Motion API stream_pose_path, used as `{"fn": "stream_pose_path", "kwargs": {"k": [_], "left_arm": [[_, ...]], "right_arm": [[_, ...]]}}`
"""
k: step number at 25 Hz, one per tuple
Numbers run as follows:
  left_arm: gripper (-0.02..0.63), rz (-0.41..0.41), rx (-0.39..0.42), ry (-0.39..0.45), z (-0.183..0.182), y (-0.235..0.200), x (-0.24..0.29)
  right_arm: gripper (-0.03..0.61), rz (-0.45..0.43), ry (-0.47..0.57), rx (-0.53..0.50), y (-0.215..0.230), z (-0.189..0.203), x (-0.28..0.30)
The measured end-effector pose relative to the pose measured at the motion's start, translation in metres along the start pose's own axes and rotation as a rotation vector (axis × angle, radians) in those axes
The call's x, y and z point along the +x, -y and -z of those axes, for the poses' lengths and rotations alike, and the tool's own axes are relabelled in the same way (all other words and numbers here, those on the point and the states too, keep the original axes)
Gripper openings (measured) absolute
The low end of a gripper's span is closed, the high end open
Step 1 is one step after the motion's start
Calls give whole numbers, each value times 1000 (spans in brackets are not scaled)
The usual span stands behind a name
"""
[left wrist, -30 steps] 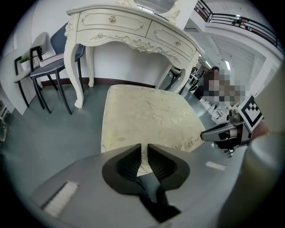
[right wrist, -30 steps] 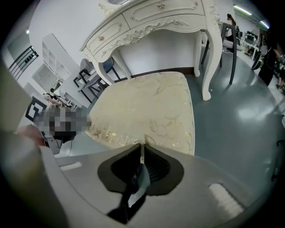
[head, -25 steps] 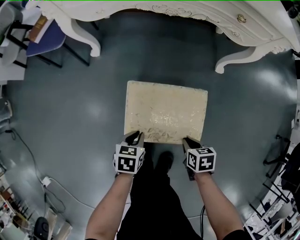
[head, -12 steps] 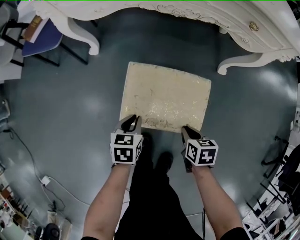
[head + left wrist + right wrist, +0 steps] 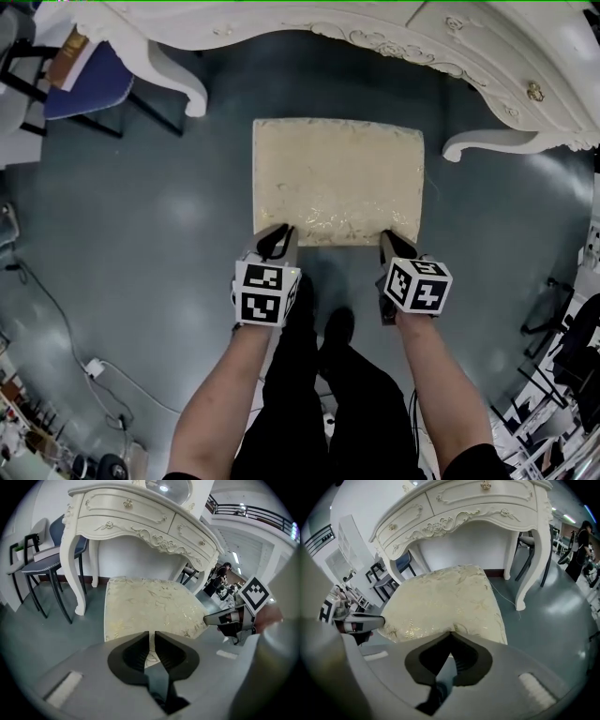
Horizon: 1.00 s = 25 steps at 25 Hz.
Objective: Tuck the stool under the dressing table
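Observation:
The stool has a cream, gold-patterned cushion and stands on the dark floor just in front of the white carved dressing table. Its far edge lies between the table's two front legs. My left gripper rests against the cushion's near left edge, jaws drawn together with only a slit. My right gripper touches the near right edge, tips meeting. In the left gripper view the left gripper points across the stool toward the table. The right gripper faces the stool likewise.
A curved table leg stands left of the stool and another to its right. A blue-seated black chair is at the far left. A cable and plug lie on the floor. The person's legs are below.
The stool has slid toward the dressing table and turned square to it. Both grippers followed along at its near edge.

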<state>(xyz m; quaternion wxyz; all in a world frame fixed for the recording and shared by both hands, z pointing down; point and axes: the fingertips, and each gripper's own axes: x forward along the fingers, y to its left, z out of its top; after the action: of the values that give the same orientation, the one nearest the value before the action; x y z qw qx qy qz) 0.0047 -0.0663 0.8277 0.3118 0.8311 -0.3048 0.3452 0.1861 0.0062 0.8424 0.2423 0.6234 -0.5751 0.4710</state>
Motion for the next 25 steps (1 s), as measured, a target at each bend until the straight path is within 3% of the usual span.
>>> {"fn": "stream_pose_path", "kwargs": {"k": [8,18,25], "left_arm": [[54,-57,-34,42,-46,-53,8],[54,-86,-2,36,-90,-88,23],[52,-125,-42,73,-109,-106,30]], "right_arm": [[-2,-58,42,-29,-30,-60,35],[2,-106,108,-6,-44,-104,58],[3,-143,64,-21,-51,-124,71]]}}
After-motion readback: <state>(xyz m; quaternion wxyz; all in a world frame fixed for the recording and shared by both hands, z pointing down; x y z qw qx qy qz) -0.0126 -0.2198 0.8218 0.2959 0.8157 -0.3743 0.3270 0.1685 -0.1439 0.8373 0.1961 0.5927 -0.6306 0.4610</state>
